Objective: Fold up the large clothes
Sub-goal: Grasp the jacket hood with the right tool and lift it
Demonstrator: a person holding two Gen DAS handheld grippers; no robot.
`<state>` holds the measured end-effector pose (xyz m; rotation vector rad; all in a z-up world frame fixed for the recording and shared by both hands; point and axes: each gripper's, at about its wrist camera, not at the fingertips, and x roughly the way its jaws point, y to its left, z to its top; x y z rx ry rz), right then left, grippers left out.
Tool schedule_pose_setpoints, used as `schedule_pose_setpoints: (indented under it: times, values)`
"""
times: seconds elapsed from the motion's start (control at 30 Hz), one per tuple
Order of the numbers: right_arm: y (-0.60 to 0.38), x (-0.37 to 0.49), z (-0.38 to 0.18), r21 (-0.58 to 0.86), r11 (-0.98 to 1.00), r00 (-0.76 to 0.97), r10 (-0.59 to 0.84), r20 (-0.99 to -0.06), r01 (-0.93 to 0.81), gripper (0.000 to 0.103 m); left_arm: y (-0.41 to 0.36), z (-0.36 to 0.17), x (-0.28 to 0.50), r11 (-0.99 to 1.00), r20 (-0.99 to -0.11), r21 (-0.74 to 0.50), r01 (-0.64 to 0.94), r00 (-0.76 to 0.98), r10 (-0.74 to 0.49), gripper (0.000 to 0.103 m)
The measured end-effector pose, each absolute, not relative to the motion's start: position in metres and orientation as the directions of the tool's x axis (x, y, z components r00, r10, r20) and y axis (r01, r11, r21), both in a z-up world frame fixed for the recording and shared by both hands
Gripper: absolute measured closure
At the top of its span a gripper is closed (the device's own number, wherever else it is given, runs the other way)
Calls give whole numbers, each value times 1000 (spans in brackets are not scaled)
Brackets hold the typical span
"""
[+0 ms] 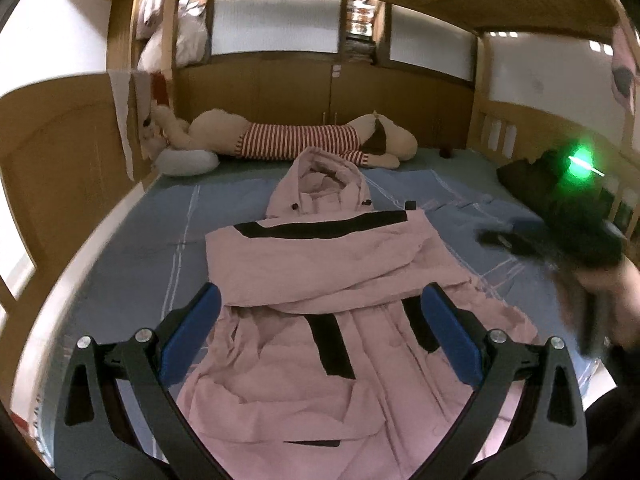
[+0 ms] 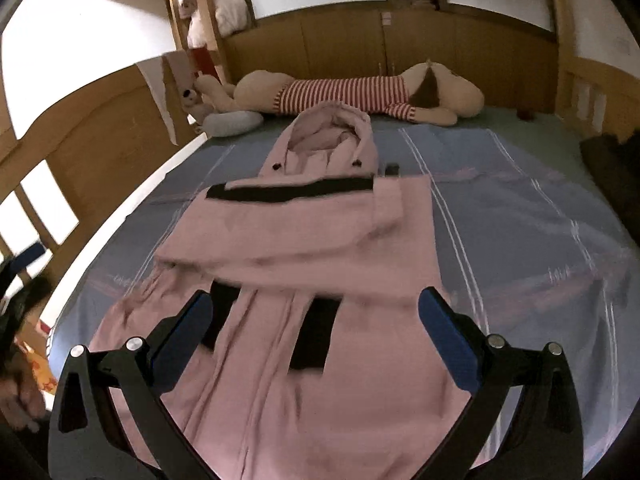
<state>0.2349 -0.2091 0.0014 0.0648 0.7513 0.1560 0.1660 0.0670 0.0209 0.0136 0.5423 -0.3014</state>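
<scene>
A large pink hooded coat (image 1: 320, 264) with black stripes lies on the blue bed sheet (image 1: 132, 264), hood toward the headboard and both sleeves folded across the chest. It also shows in the right wrist view (image 2: 304, 240). My left gripper (image 1: 320, 304) is open and empty, hovering above the coat's lower half. My right gripper (image 2: 316, 308) is open and empty above the coat's lower half. The right gripper also shows blurred at the right of the left wrist view (image 1: 560, 240) with a green light.
A big plush doll in a red-striped shirt (image 1: 304, 140) lies along the wooden headboard, with a grey pillow (image 1: 188, 162) at its left. Wooden bed rails (image 1: 60, 184) stand on both sides. A dark bundle (image 2: 612, 160) sits at the bed's right edge.
</scene>
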Motion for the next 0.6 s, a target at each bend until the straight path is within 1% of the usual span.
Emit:
schedule_pose_setpoints:
  times: [0.07, 0.17, 0.27, 0.33, 0.37, 0.5, 0.57, 0.6]
  values:
    - [-207, 289, 7, 70, 992, 708, 121, -696, -102, 1, 72, 20, 174, 957, -517, -84, 276, 809, -279, 2]
    - [-208, 370, 8, 78, 993, 672, 118, -731, -89, 1, 75, 15, 183, 962, -532, -73, 264, 805, -261, 2]
    - [-210, 444, 3, 41, 997, 628, 77, -774, -70, 1, 82, 8, 190, 964, -551, -76, 256, 795, -254, 2]
    - [-214, 502, -6, 17, 999, 593, 39, -804, -42, 6, 87, 0, 196, 966, -574, -74, 247, 782, -243, 2]
    - [-217, 529, -13, 12, 999, 574, 27, -818, -30, 10, 89, -3, 199, 968, -586, -72, 240, 775, -236, 2]
    - [-232, 603, -39, 8, 999, 519, -12, -854, 35, 21, 101, -20, 210, 972, -636, -73, 224, 740, -218, 2]
    - [-239, 637, -52, 5, 998, 503, -30, -864, 69, 24, 105, -26, 214, 972, -653, -74, 225, 726, -218, 2]
    - [-241, 649, -58, 8, 997, 495, -33, -868, 79, 28, 106, -30, 215, 972, -662, -71, 225, 718, -215, 2]
